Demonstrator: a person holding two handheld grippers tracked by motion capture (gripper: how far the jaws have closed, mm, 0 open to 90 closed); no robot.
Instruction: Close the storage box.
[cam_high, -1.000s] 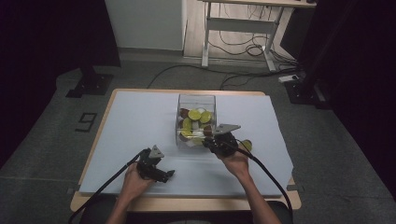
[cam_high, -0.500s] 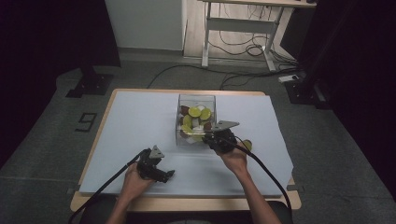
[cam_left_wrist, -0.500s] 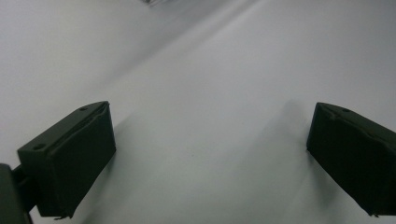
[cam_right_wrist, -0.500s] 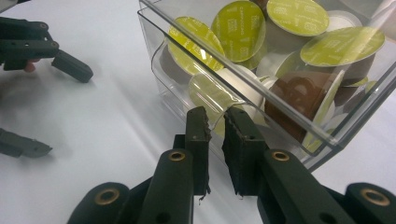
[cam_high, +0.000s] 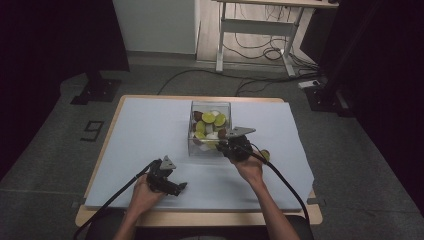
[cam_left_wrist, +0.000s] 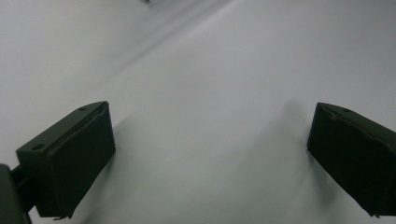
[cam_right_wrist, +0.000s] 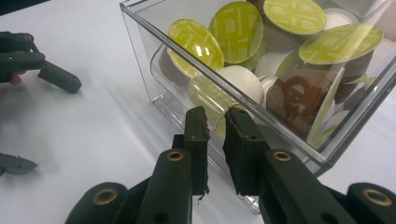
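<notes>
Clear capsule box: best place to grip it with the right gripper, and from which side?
Grip the near wall's top rim of the clear box, one jaw inside and one outside, coming from above on the person's side. The wall is thin, straight and upright, and the right gripper sits close to it, jaws nearly shut. The coffee capsules crowd the inside, so room for the inner jaw looks tight.

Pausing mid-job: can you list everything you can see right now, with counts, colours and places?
Clear plastic box: one, transparent, table centre.
Round coffee capsules: many, green-lidded, white and brown, piled in the box.
Loose green capsule: one, on the sheet by the right hand.
Pale sheet: one, covers the wooden table.
Metal-legged desk: one, on the floor beyond, cables under it.
Left tongs: black, wide open, low over the sheet.
Right tongs: black, nearly closed, at the box's near wall.
</notes>
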